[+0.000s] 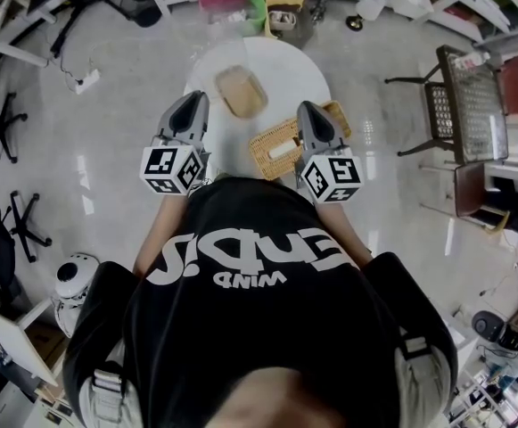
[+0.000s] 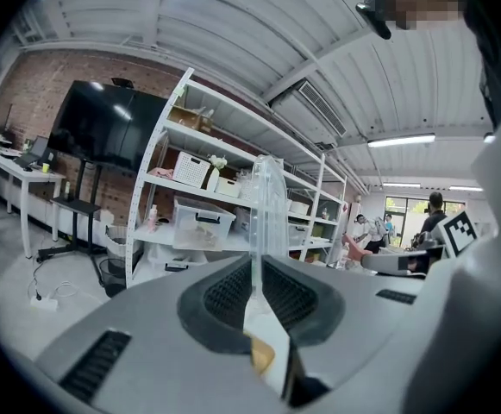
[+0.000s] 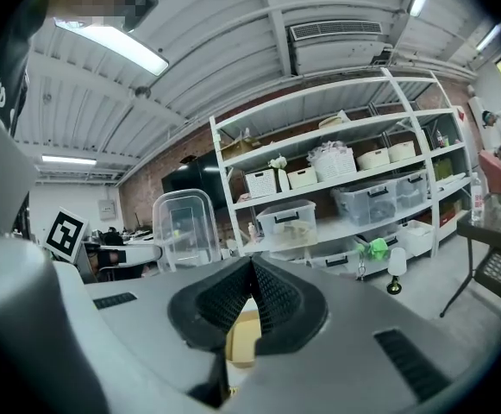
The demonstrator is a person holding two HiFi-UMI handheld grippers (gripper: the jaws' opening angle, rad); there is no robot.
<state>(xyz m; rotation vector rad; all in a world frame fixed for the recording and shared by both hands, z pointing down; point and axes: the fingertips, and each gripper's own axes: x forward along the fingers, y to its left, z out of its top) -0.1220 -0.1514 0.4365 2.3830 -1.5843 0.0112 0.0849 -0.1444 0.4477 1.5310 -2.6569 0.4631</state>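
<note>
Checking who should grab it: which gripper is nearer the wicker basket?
Right. The right gripper is over the basket; the left gripper is off to its left, shut on a clear box.

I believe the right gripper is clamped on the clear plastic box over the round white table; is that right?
Not quite: the left gripper is clamped on the clear plastic box; the left gripper view shows its thin wall between the jaws. The right gripper is shut on nothing. The box is over the round white table.
</note>
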